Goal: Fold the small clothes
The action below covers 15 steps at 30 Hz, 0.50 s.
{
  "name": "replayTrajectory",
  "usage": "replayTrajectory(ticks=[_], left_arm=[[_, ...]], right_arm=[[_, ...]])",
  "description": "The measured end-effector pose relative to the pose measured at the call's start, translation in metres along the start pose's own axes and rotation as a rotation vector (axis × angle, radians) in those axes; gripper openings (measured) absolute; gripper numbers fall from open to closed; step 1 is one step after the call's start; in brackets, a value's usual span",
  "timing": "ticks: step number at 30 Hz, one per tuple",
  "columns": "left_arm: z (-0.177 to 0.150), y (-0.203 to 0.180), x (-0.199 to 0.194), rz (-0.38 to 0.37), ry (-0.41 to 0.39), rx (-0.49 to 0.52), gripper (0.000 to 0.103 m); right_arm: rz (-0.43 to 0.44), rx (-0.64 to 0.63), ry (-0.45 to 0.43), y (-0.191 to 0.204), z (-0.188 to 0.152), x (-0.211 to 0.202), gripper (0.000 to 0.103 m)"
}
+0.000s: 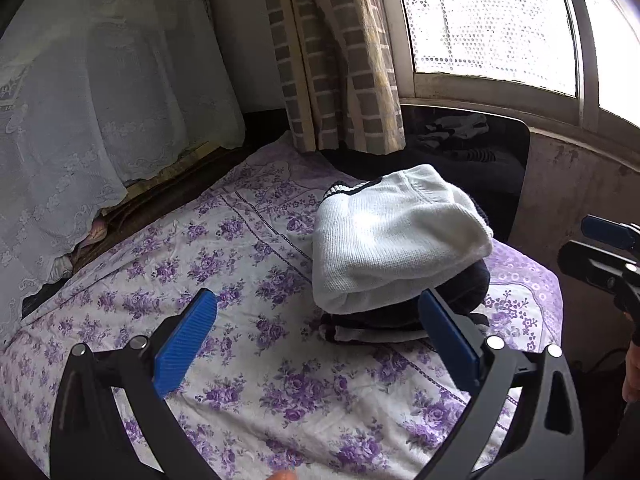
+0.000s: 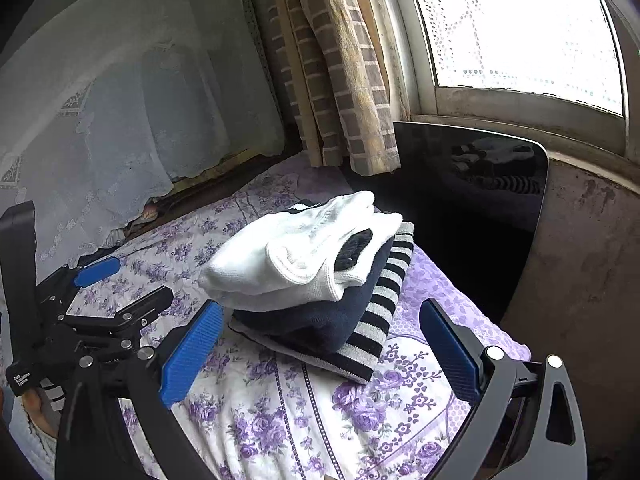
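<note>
A stack of folded small clothes sits on the purple-flowered bed sheet [image 1: 248, 380]. A white knit garment [image 1: 396, 236] lies on top, over a dark navy one [image 2: 320, 320] and a black-and-grey striped one [image 2: 384, 312] at the bottom. My left gripper [image 1: 316, 312] is open and empty, just in front of the stack; it also shows in the right wrist view [image 2: 124, 280] at the left. My right gripper [image 2: 320, 324] is open and empty, its fingers either side of the stack's near edge; part of it shows in the left wrist view [image 1: 608, 248] at the right.
A dark glossy panel [image 2: 472, 184] stands behind the stack against the wall under the window [image 2: 520, 28]. A checked curtain [image 1: 340, 60] hangs at the back. A white lace cover [image 1: 100, 100] drapes over furniture at the left. The sheet [image 2: 280, 420] lies bare in front.
</note>
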<state>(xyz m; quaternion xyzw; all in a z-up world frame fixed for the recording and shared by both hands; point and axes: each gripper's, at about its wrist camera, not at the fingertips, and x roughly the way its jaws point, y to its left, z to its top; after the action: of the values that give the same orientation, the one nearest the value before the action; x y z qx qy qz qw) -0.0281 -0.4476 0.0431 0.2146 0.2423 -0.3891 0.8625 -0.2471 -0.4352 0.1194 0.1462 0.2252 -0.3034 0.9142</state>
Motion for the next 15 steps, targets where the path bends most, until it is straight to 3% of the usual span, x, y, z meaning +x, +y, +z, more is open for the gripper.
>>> replayTrajectory(ticks=[15], left_arm=[[-0.005,-0.003,-0.041,-0.024,-0.024,-0.015,0.098]], right_arm=[[0.052,0.001,-0.042,0.007,-0.005,-0.032,0.099]])
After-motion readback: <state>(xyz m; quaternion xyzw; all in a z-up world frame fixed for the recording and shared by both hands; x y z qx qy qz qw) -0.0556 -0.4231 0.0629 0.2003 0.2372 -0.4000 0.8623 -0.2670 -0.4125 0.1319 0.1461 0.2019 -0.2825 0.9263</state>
